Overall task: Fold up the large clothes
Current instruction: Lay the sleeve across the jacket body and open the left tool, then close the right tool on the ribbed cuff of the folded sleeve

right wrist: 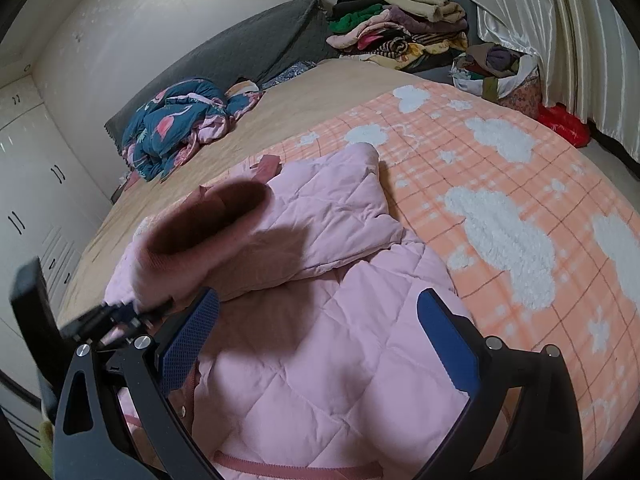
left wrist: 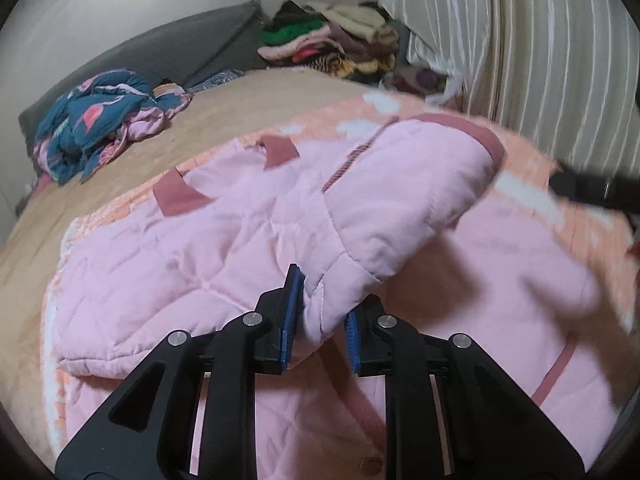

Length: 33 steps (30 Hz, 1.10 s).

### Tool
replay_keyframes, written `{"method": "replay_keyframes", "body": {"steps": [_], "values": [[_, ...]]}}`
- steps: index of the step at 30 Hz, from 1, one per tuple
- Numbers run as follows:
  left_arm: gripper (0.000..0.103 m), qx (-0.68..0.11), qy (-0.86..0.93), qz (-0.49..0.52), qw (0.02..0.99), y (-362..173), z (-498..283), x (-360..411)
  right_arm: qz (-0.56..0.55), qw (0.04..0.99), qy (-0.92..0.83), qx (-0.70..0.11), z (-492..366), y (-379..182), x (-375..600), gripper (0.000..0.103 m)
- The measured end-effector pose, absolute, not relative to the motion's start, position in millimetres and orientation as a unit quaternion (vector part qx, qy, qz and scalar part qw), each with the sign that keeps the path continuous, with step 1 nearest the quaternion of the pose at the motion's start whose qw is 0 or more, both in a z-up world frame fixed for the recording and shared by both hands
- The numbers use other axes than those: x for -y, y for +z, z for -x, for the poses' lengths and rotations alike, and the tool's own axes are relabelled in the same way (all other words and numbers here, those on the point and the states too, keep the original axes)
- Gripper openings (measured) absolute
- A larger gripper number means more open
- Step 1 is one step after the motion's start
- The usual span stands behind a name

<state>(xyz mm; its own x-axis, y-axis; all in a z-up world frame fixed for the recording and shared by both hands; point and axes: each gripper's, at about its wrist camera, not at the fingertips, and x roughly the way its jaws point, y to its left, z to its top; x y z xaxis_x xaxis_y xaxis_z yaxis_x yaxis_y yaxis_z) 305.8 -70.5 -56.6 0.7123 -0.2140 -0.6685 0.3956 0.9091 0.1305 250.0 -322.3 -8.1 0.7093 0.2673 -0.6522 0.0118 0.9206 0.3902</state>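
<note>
our left gripper (left wrist: 320, 312) pinches a fold of the pink quilted jacket (left wrist: 248, 216). our right gripper (right wrist: 320, 340) hangs wide open over it, holding nothing.

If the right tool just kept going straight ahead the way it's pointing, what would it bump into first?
Most likely the pink quilted jacket. The right tool is open, and the jacket's body lies right between and ahead of its fingers. How far above the fabric it hangs is hard to judge.

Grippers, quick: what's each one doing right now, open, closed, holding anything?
Left gripper: closed on a fold of the pink quilted jacket, lifting it.
Right gripper: open, fingers wide apart over the jacket, holding nothing.
</note>
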Motion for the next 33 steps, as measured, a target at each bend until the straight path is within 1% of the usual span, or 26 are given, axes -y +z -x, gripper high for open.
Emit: {"method": "replay_keyframes", "body": {"steps": [2,4,5,6,7,8,10,12,13,18,23,26,33], "values": [[0.016,-0.348,-0.160,-0.153,0.911,-66,-302,76,-0.190,0.904,0.072,-0.376,-250,-9,323,0.099],[0.027,-0.359,-0.159,-0.177,0.902,-73,-300,81,-0.191,0.904,0.073,-0.376,-249,-8,323,0.099],[0.045,-0.365,-0.161,-0.184,0.898,-75,-299,83,-0.192,0.904,0.073,-0.376,-249,-7,323,0.099],[0.066,-0.374,-0.170,-0.184,0.893,-77,-298,85,-0.193,0.904,0.073,-0.375,-248,-6,324,0.099],[0.069,-0.381,-0.179,-0.179,0.889,-78,-297,85,-0.194,0.904,0.072,-0.373,-248,-5,324,0.099],[0.069,-0.384,-0.182,-0.178,0.887,-78,-296,86,-0.197,0.905,0.072,-0.371,-248,-4,325,0.099],[0.074,-0.379,-0.184,-0.188,0.887,-73,-290,87,-0.202,0.905,0.070,-0.367,-247,-1,327,0.099],[0.087,-0.373,-0.195,-0.183,0.888,-64,-287,82,-0.207,0.905,0.070,-0.365,-247,1,329,0.099],[0.090,-0.372,-0.202,-0.172,0.890,-58,-285,78,-0.209,0.905,0.069,-0.363,-247,2,329,0.099],[0.093,-0.363,-0.208,-0.065,0.906,-26,-291,33,-0.216,0.901,0.074,-0.368,-250,3,324,0.099],[0.093,-0.355,-0.157,0.005,0.921,-14,-302,-15,-0.205,0.900,0.092,-0.374,-254,1,305,0.099],[0.093,-0.353,-0.124,0.032,0.927,-10,-307,-42,-0.200,0.898,0.104,-0.378,-258,0,292,0.099],[0.094,-0.349,-0.042,0.049,0.935,-14,-318,-90,-0.188,0.890,0.128,-0.396,-271,-12,262,0.099]]}}
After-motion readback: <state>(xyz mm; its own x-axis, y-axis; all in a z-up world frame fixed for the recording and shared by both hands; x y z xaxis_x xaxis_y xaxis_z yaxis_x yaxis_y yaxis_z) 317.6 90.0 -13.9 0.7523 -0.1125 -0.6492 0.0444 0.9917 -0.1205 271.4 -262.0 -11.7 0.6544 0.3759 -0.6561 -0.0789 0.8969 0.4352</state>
